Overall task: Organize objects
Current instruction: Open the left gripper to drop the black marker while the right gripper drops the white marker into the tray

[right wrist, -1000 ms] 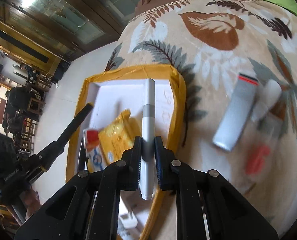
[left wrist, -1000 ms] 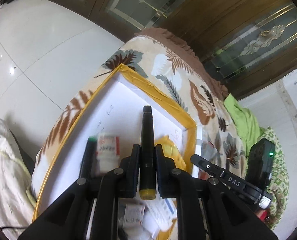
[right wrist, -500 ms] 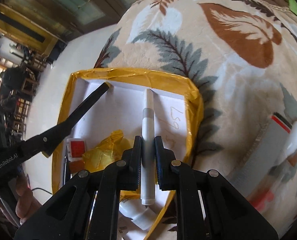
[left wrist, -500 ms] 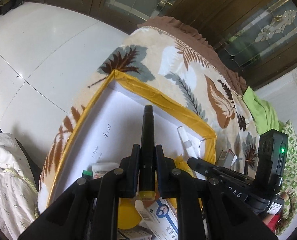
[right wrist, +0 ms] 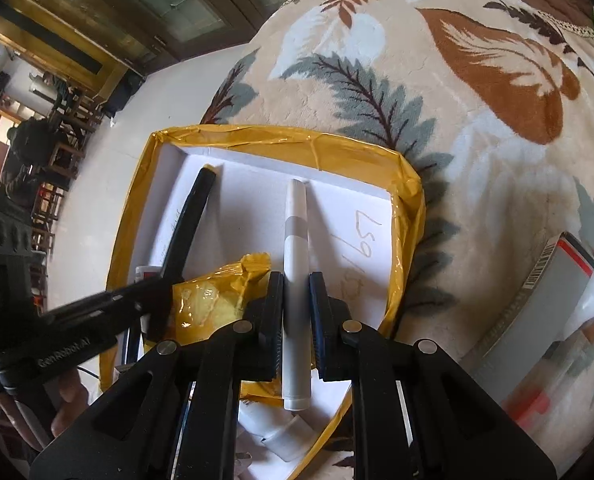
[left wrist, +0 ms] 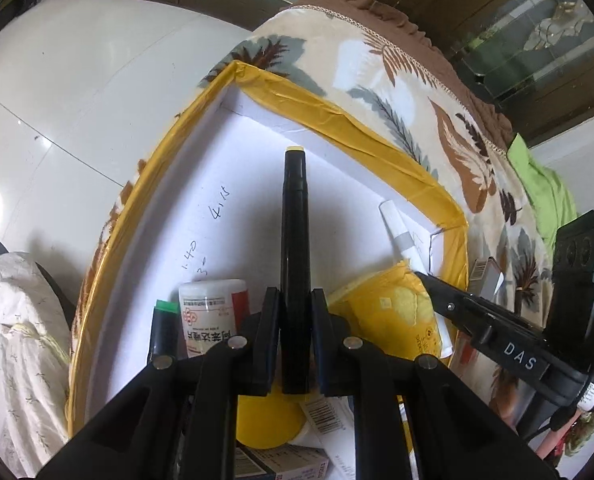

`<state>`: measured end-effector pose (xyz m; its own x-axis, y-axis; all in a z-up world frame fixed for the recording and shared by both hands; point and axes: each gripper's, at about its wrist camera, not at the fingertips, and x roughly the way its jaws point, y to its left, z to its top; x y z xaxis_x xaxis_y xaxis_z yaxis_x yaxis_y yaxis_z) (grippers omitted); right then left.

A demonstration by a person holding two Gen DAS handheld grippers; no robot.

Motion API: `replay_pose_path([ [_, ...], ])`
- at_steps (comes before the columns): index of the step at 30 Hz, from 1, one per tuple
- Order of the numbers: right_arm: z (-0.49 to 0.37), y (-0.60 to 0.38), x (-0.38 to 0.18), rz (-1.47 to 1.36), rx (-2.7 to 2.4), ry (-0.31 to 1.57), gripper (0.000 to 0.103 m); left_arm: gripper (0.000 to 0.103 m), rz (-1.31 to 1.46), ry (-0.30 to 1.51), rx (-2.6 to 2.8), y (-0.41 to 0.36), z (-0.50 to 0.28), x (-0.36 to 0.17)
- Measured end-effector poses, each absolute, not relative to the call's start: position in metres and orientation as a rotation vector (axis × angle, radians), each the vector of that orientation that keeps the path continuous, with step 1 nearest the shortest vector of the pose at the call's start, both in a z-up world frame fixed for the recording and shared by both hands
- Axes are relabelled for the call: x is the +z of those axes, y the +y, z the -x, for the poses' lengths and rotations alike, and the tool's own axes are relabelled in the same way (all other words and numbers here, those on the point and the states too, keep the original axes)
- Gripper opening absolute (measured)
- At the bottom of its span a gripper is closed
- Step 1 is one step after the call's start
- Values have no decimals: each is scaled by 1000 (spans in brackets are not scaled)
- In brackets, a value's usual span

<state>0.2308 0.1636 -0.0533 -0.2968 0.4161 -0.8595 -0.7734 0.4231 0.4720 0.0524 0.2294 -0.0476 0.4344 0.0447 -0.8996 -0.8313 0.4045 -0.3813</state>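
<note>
Left gripper [left wrist: 293,340] clamped on black marker [left wrist: 295,240], tip aimed at 12 o'clock toward the far wall of the box [left wrist: 337,116]; right gripper [right wrist: 295,312] clamped on white pen [right wrist: 295,280], likewise aimed at 12

Compared with a second back: both lowered and tipped further down, now well inside the box rim instead of above it; box filling far more of each view, bare white floor ahead of both tips

Around the left gripper: white bottle [left wrist: 211,312] at 9 o'clock just beside the jaws, green-capped marker [left wrist: 163,328] further out at 9, yellow packet [left wrist: 389,320] at 3, right gripper's arm crossing in from 4 with the white pen poking toward 1

Around the right gripper: same yellow packet at 9, left gripper's black marker at 10 to 11, grey carton [right wrist: 545,300] outside on the blanket [right wrist: 437,80] at 3

Reading for the task: both pens seemingly on final approach for release into the free far half of the box; neither visibly resting on the floor yet, so grips not due to loosen until contact; carton and neighbours on the blanket left to collect
</note>
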Motion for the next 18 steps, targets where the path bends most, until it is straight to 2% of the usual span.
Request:
replay_pose_path([
  [3,-233,161,-52,304,1236,1454,13,15,1043,913,644,229,-44,-46],
  [4,-233,161,-53,308,1246,1449,14,21,1052,900,637,229,-41,-44],
  [5,-233,160,-51,306,1255,1441,15,32,1053,884,638,227,-37,-42],
  [8,-238,151,-42,244,1295,1416,31,57,1035,820,637,218,-28,-29],
  [9,-239,148,-39,218,1307,1415,43,57,1027,798,643,213,-24,-24],
  [10,-241,144,-34,179,1324,1415,50,57,1019,786,649,208,-22,-19],
  [14,-242,125,-12,120,1367,1385,51,57,1004,702,653,183,-18,3],
  [18,-247,90,8,112,1405,1340,51,57,936,693,616,148,-42,23],
])
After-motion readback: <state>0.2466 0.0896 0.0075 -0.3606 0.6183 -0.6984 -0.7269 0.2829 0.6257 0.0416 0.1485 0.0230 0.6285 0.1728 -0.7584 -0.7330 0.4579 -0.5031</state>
